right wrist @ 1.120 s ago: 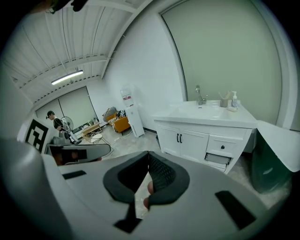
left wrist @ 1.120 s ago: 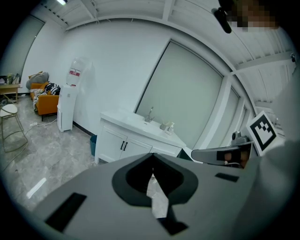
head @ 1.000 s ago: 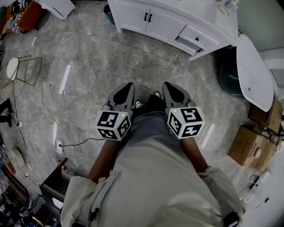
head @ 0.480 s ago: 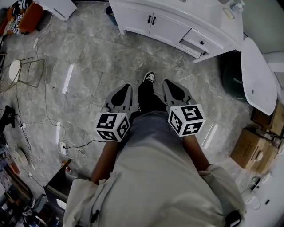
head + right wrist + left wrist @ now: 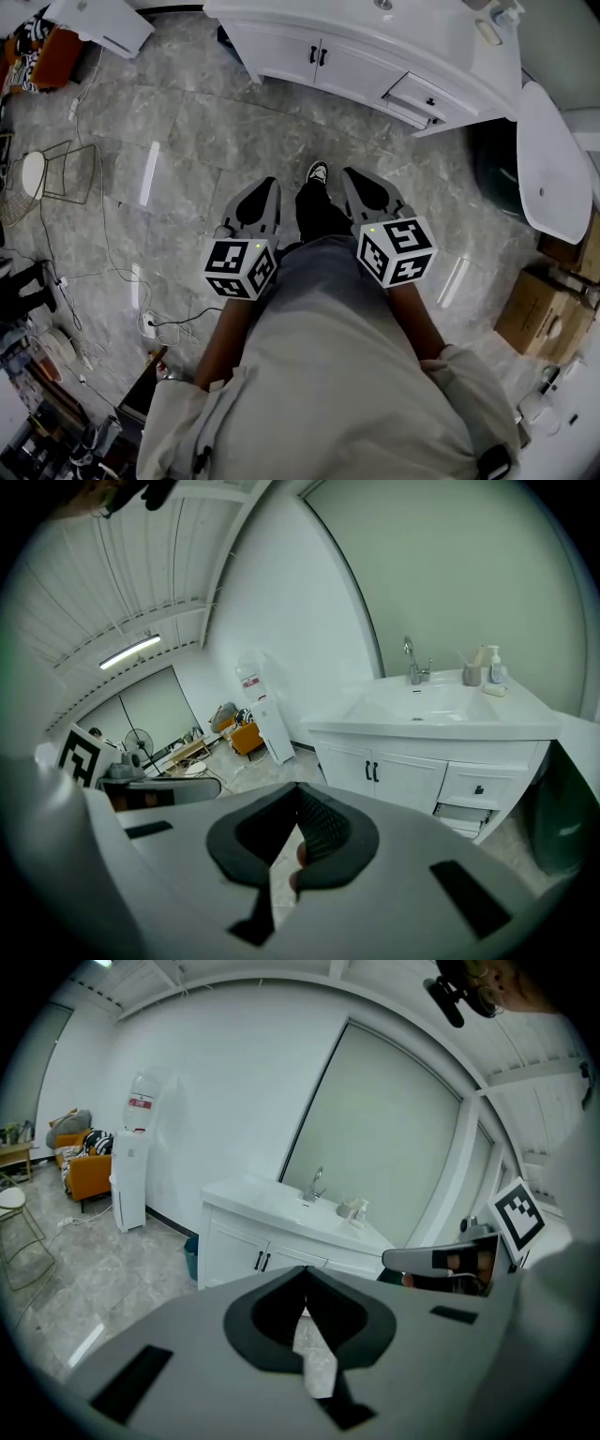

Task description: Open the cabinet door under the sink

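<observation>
The white sink cabinet (image 5: 356, 56) stands ahead across the grey tiled floor, its two doors closed, with a pair of black handles (image 5: 317, 54) at the seam. Both doors (image 5: 375, 771) also show in the right gripper view, and the same cabinet (image 5: 248, 1251) in the left gripper view. My left gripper (image 5: 265, 185) and right gripper (image 5: 351, 176) are held side by side at waist height, well short of the cabinet. Each one's jaws meet at the tips with nothing between them, in the left (image 5: 305, 1271) and the right (image 5: 298, 789) gripper views.
A small drawer (image 5: 412, 98) right of the doors stands slightly out. A dark bin (image 5: 492, 155) and a white oval fixture (image 5: 553, 164) lie to the right, with cardboard boxes (image 5: 534, 323) nearer. Cables (image 5: 150, 323) and a wire stool (image 5: 42, 173) are on the left. A shoe (image 5: 318, 172) shows between the grippers.
The person has stepped toward the cabinet, one foot coming forward; the cabinet sits lower and closer in the head view. Both grippers keep their pose and stay shut.
</observation>
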